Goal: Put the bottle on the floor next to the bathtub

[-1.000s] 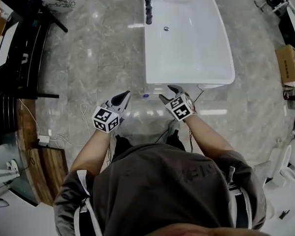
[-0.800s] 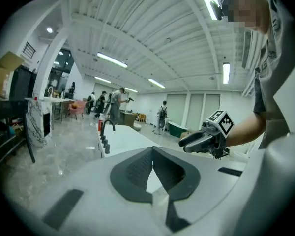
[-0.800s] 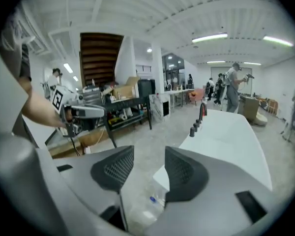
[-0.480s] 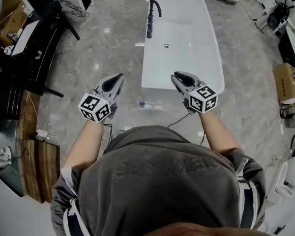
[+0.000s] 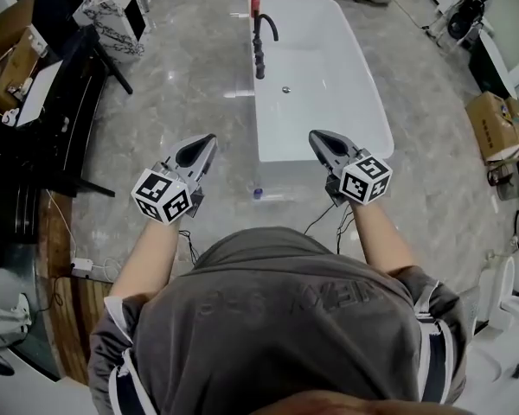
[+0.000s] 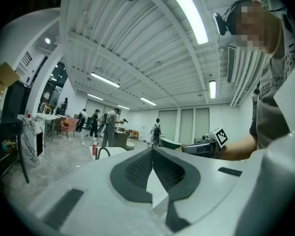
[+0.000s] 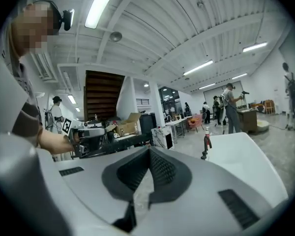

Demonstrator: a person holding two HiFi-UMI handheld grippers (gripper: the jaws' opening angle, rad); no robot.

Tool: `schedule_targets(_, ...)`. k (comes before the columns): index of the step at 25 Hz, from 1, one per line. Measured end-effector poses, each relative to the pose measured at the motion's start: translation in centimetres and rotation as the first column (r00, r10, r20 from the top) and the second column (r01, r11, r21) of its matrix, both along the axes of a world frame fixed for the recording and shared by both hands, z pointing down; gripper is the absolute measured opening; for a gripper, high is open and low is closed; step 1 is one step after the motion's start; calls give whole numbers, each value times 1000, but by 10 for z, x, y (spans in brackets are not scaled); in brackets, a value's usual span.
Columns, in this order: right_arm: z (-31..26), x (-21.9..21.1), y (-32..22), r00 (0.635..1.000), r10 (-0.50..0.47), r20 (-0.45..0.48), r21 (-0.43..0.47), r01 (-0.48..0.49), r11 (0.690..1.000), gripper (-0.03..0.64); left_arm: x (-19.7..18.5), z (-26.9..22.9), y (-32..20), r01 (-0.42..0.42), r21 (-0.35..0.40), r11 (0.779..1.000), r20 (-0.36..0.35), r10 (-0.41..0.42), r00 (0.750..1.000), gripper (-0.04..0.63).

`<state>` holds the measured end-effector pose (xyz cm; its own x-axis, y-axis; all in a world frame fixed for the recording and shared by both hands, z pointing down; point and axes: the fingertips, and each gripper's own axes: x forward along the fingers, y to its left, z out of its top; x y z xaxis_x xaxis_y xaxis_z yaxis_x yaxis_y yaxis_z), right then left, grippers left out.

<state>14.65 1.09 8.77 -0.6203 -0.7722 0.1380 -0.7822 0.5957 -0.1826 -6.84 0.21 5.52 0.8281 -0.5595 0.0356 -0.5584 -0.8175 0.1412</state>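
Right gripper (image 7: 148,150): the black ribbed jaws are meeting at the tips with nothing sitting between them. They have just been closing from wide apart, on air

Left gripper (image 6: 152,150): the jaws are likewise lying together, empty

Both tools are now hanging roughly level out in front of the person's chest. A second ago they were reaching much lower, the right one gaping. So both hands are coming up and away from the drop point

Small clear plastic bottle with a blue cap (image 5: 258,194): it is sitting on the polished grey marble floor (image 5: 182,85), just beside the near end wall of the white freestanding oval bathtub (image 5: 277,145). In the head view it is showing between the two grippers and neither is touching it. A second ago the open right jaws were hovering just beside its cap. It is too small here to tell whether it is standing or lying

Reading: the release is looking done, and the bottle is resting where the task is asking for it. I am judging the placement complete, with only the withdrawal running. The one risk I am seeing is a round bottle rolling on smooth stone, if it is in fact on its side
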Motion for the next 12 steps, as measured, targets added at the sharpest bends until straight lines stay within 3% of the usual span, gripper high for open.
schedule_targets(12, -21, 61, -10, 997, -61, -54, 26, 63, 998, -9, 59, -7, -1, 81, -6, 997, -78, -81, 994, 6)
